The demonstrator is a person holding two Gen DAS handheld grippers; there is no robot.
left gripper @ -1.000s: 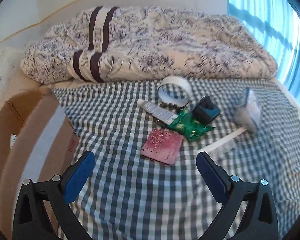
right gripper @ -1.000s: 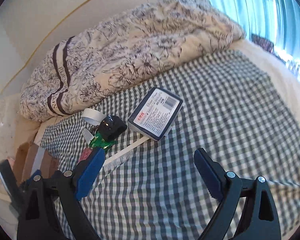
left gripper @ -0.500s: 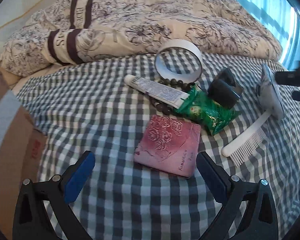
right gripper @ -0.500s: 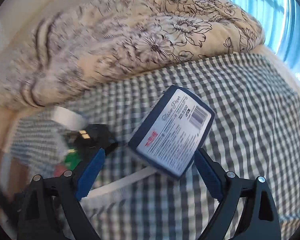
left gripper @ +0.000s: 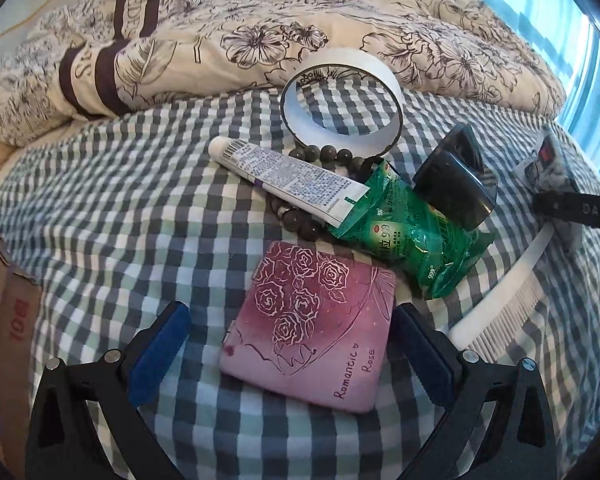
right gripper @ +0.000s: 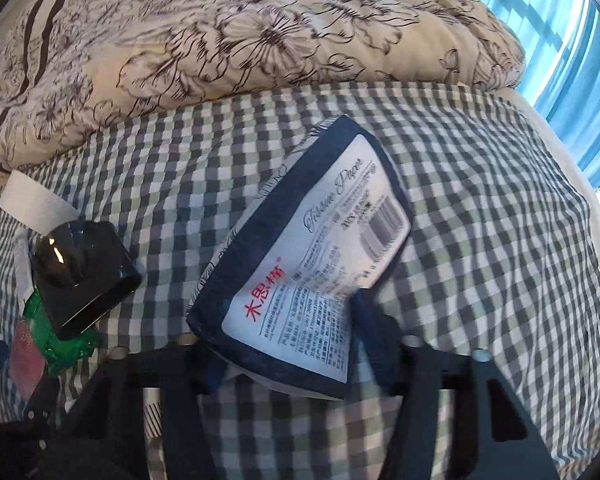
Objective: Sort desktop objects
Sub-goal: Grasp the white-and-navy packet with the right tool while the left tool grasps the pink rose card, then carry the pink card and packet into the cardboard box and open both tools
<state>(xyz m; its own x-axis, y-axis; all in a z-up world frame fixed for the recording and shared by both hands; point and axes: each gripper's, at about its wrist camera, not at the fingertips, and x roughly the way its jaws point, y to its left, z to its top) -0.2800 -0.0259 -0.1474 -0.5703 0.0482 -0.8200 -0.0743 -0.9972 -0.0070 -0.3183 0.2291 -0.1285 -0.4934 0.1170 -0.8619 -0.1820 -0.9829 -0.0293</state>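
In the left wrist view my left gripper is open, its blue pads on either side of a pink rose-printed case lying flat on the checked cloth. Behind the case lie a green packet, a white tube, dark beads, a white tape ring, a black box-shaped object and a white comb. In the right wrist view my right gripper is shut on the near end of a navy tissue pack, which tilts up from the cloth. The black object sits to the left.
A flowered duvet is piled along the back of the checked cloth. A cardboard box stands at the left edge. Blue curtains hang at the right. Bare cloth stretches to the right of the tissue pack.
My left gripper moved forward and down until its pads flank the pink case. My right gripper advanced onto the tissue pack and shut on its near end.
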